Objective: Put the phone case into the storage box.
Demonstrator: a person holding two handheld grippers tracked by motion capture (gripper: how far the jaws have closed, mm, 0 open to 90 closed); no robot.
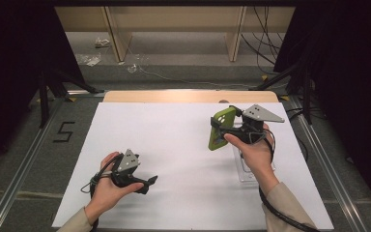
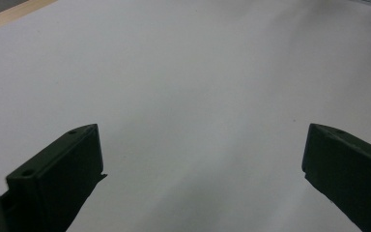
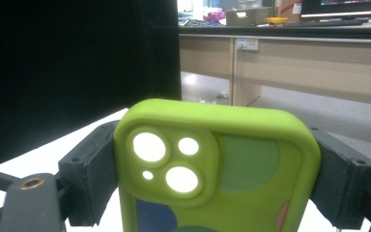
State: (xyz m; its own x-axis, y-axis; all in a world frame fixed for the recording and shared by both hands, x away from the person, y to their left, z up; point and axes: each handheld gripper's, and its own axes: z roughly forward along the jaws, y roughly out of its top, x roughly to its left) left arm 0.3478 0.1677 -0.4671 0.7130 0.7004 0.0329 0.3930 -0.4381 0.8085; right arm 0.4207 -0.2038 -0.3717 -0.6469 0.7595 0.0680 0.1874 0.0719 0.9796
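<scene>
Clamped on the two long edges of a lime-green phone case (image 3: 217, 164), the black fingers (image 3: 94, 169) of the right gripper (image 1: 221, 126) press against its sides, so the case is grasped firmly between them. Its camera cut-outs sit near the top corner in the right gripper view, and muted green, blue and pink patches mark its back. In the high view the case stands upright on its long axis, lifted above the white table sheet (image 1: 174, 140), toward the sheet's far right part. Just behind the case, nearer the person, a clear plastic stand (image 1: 248, 171) rests on the sheet under the right hand (image 1: 251, 150).

Over at the sheet's near left part, the left gripper (image 1: 147, 181) is held low by the left hand (image 1: 108, 186). Its fingers (image 2: 67, 169) stand wide apart, released, with bare white sheet between them. Both grippers are well apart from each other across the sheet.
</scene>
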